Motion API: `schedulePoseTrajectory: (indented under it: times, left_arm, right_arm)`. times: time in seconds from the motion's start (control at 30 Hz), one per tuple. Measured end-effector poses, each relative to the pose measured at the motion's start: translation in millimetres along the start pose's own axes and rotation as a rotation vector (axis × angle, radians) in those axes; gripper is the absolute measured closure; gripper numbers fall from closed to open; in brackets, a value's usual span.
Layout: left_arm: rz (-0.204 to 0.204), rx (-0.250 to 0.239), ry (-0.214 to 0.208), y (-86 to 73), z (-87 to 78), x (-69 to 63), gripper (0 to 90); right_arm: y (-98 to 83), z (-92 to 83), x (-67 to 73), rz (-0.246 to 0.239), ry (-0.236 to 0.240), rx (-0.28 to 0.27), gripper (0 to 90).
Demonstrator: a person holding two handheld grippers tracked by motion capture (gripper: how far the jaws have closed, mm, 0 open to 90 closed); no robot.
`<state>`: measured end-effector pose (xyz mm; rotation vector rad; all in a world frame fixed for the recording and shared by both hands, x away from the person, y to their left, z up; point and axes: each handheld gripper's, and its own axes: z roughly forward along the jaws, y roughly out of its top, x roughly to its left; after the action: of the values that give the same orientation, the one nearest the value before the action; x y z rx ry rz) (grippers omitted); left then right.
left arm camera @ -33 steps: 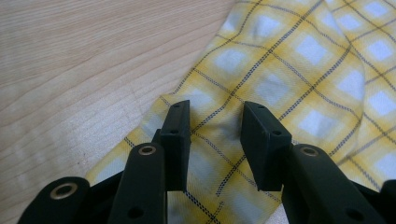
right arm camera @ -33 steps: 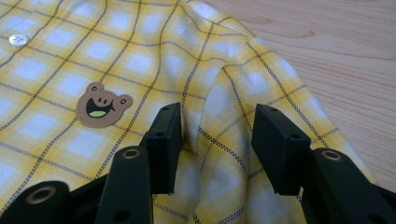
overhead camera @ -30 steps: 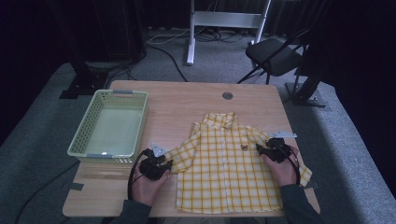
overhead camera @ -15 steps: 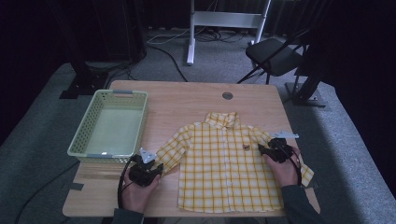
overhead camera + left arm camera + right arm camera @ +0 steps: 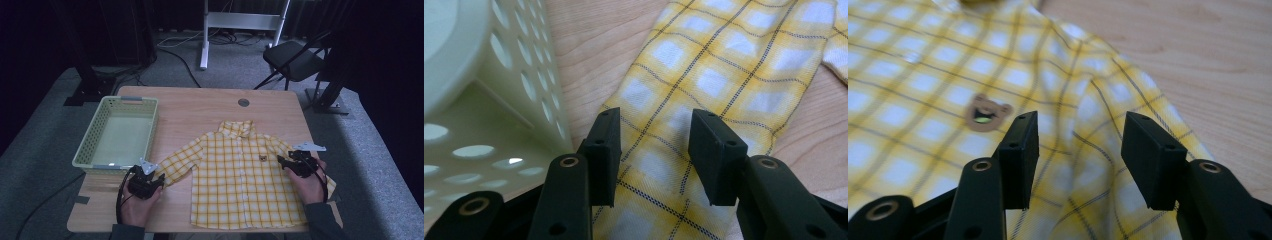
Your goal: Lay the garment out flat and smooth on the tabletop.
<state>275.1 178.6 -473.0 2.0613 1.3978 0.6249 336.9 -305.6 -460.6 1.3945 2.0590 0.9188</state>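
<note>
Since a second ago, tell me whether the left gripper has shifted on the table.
Yes. In the high view the left gripper has slid left, away from the shirt's body and toward the basket's near corner, drawing the sleeve out; its jaws have just been opening over the cuff.

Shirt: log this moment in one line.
shirt: flat on table, sleeves spread | left tongs: just opening over left sleeve end | right tongs: just opening over right sleeve | basket: beside shirt
</note>
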Motion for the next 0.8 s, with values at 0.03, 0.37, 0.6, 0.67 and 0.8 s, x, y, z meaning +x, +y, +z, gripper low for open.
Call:
schedulePoseTrajectory:
  times: [0.03, 0.37, 0.6, 0.67, 0.8]
  left_arm:
    - [-0.002, -0.003, -0.008, -0.4, -0.6, 0.3, 56.3]
    - [-0.082, -0.110, -0.110, -8.1, -31.8, 8.4, 51.4]
    - [-0.088, -0.142, -0.144, -1.7, -39.6, 3.4, 50.2]
    - [-0.089, -0.145, -0.153, 2.1, -38.7, 1.9, 50.0]
    - [-0.081, -0.152, -0.171, 9.3, -36.6, -1.5, 49.7]
  right_arm:
    - [0.7, -4.5, 1.7, -0.006, 0.000, -0.008, 48.3]
    - [-8.3, -42.7, 11.3, -0.017, 0.062, -0.065, 46.3]
    - [-27.6, -54.4, 5.5, 0.008, 0.049, -0.062, 45.7]
    - [-32.4, -55.8, 0.9, 0.025, 0.041, -0.062, 45.7]
    - [-39.0, -57.3, -7.5, 0.053, 0.023, -0.051, 45.7]
